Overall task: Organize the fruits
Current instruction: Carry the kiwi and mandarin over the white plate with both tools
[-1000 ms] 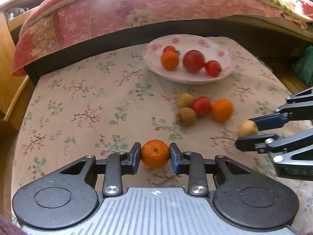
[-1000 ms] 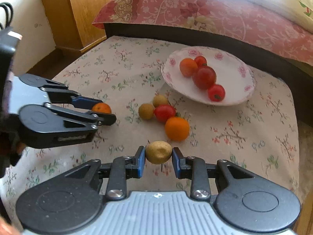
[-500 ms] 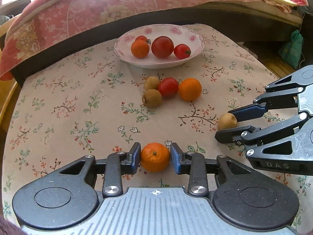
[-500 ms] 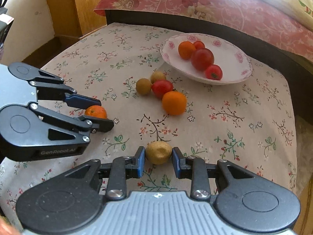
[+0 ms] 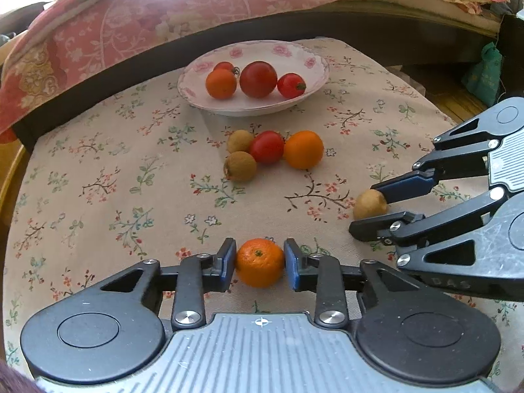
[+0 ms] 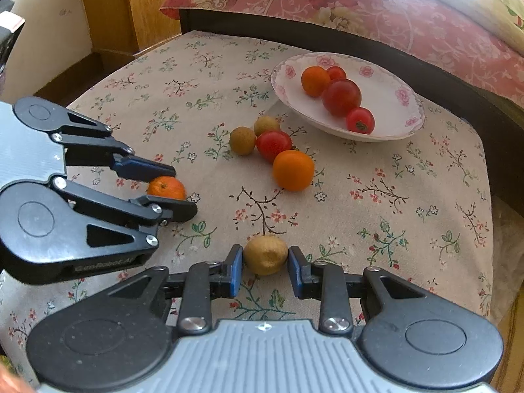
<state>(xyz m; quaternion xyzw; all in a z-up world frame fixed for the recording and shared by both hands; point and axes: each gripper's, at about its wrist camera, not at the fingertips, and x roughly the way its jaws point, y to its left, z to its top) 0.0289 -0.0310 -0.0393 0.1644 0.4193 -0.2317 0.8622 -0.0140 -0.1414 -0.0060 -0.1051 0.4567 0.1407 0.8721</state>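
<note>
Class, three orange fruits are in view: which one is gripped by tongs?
The mandarin between the left tongs; the other two lie free, one on the plate.

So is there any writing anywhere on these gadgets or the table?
"GenRobotAI": raised letters on the left gripper body, partly shadowed, so the last letters are uncertain.
"DAS": on the right gripper body; more letters may be cut off.
No writing shows on the plate or cloth.
</note>
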